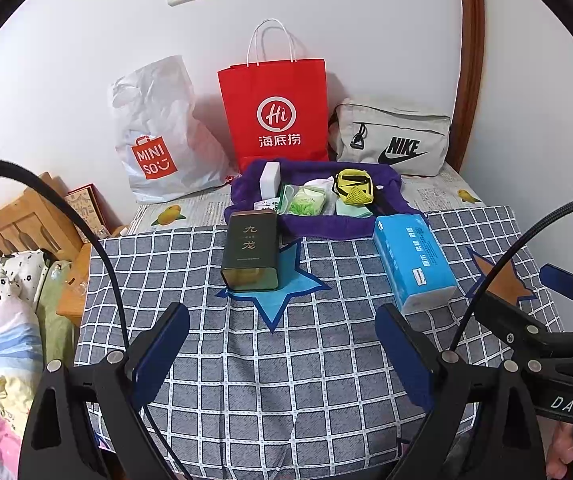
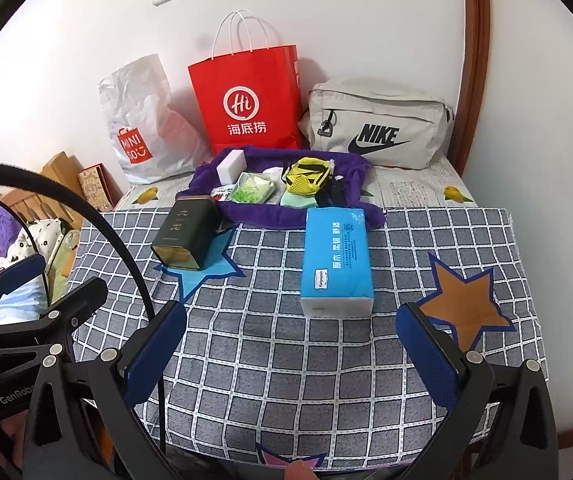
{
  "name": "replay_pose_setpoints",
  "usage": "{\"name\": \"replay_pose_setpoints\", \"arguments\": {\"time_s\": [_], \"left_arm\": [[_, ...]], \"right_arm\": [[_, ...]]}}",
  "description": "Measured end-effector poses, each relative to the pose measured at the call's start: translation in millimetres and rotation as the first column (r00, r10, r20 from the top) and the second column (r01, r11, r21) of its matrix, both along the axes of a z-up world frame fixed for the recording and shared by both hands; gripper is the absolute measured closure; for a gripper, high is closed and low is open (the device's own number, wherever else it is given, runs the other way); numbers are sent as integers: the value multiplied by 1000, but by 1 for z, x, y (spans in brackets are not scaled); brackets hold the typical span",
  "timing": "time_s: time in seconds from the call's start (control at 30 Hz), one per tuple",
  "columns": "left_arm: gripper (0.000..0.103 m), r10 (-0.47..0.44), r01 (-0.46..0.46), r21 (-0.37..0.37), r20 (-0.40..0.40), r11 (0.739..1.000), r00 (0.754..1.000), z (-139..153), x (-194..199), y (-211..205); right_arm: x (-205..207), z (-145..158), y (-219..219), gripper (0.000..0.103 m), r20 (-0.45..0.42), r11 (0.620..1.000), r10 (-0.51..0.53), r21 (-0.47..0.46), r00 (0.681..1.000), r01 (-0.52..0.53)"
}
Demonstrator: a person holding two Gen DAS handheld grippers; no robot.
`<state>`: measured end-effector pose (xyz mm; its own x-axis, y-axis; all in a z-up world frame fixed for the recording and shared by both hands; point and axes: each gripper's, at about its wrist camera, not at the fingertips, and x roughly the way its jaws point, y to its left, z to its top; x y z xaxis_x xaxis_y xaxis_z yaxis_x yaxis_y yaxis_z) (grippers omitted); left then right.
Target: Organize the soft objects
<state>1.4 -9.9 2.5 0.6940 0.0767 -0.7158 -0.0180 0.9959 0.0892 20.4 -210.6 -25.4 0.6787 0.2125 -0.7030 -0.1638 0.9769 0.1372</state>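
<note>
A blue tissue pack (image 1: 414,262) (image 2: 336,260) lies on the checked cloth, right of centre. A dark green tin (image 1: 251,251) (image 2: 186,234) lies on a blue star patch. Behind them a purple towel (image 1: 326,224) (image 2: 270,214) holds a yellow mesh pouch (image 1: 353,187) (image 2: 306,176), green packets (image 1: 306,200) (image 2: 252,189) and a white block (image 1: 270,179) (image 2: 230,166). My left gripper (image 1: 282,354) is open and empty near the front edge. My right gripper (image 2: 292,354) is open and empty, in front of the tissue pack.
A Miniso plastic bag (image 1: 158,136) (image 2: 138,124), a red paper bag (image 1: 276,112) (image 2: 246,100) and a grey Nike bag (image 1: 392,140) (image 2: 378,124) stand against the back wall. Bedding (image 1: 2,328) and wooden furniture (image 1: 26,216) lie left of the table.
</note>
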Motion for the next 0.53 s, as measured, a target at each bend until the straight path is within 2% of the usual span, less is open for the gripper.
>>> {"name": "replay_pose_setpoints", "arguments": {"time_s": [0.53], "left_arm": [[9, 1, -1, 4, 15, 1000, 1000, -8, 5, 0]], "right_arm": [[5, -6, 5, 0, 2, 1000, 18, -13, 1000, -18]]}}
